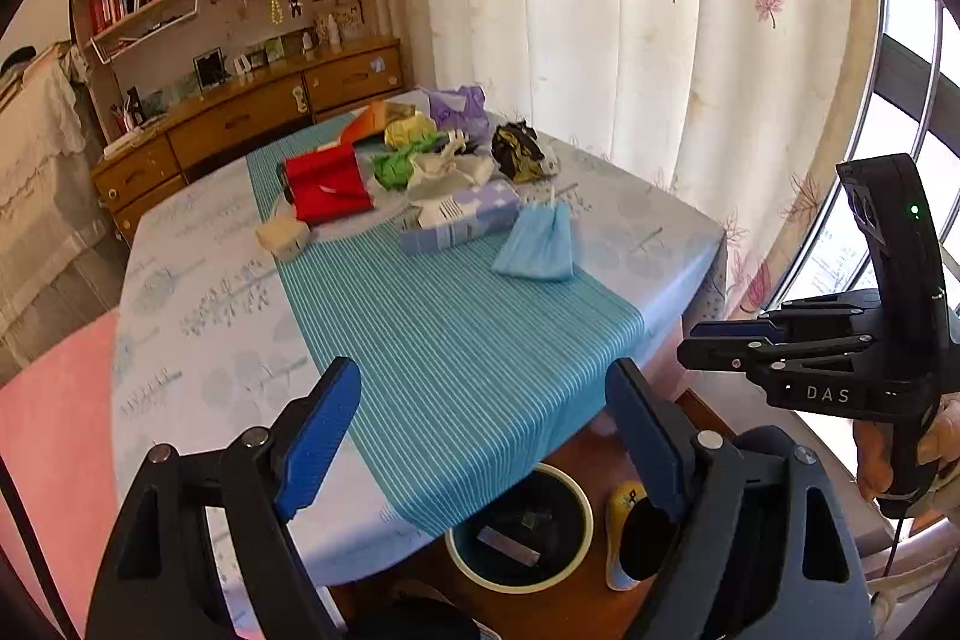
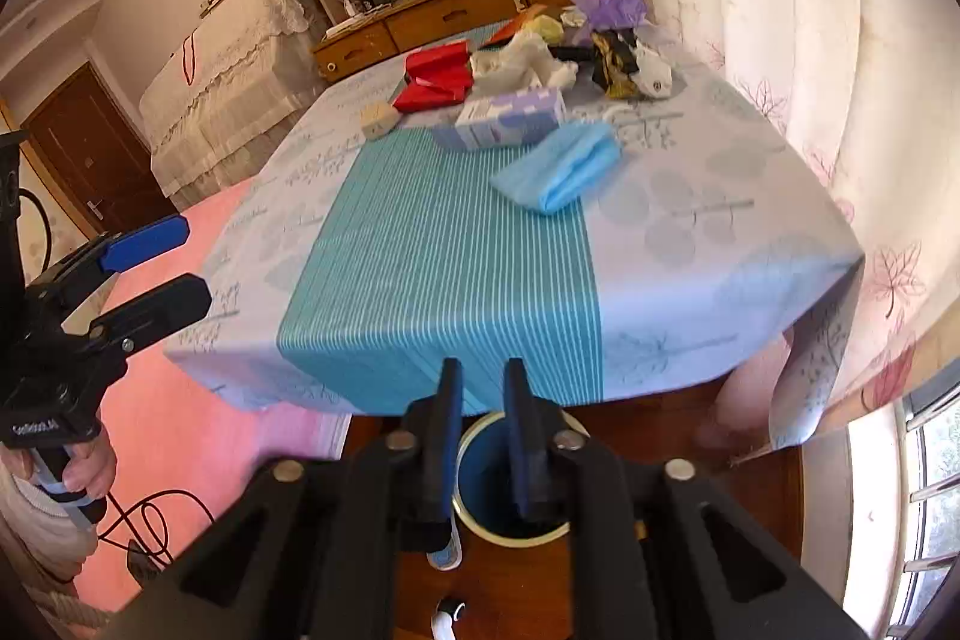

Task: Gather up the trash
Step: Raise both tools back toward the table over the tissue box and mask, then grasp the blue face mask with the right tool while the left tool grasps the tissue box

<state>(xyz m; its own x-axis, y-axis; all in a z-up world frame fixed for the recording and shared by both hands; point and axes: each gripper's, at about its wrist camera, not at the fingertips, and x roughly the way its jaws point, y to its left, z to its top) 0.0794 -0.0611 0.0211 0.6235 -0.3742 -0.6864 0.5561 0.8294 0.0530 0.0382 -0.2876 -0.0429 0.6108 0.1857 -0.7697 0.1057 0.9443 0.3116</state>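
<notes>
A pile of trash lies at the table's far end: a blue face mask [image 1: 537, 244] [image 2: 558, 172], a lilac tissue box [image 1: 462, 217] [image 2: 510, 118], red packaging [image 1: 327, 184] [image 2: 435, 79], crumpled white, green and yellow paper [image 1: 420, 154], a black-gold wrapper [image 1: 519, 148] [image 2: 612, 58] and a purple bag [image 1: 459, 106]. A round bin [image 1: 522, 529] [image 2: 510, 484] stands on the floor below the table's near edge. My left gripper [image 1: 480, 424] is open and empty above the near edge. My right gripper [image 2: 480, 424] is nearly shut with a narrow gap, empty, above the bin.
The table [image 1: 198, 316] has a pale cloth with a teal striped runner [image 2: 432, 280]. A small beige box [image 1: 282, 235] sits beside the red packaging. Curtains and a window are on the right, a wooden dresser and bookshelf behind. A yellow slipper [image 1: 624, 532] lies next to the bin.
</notes>
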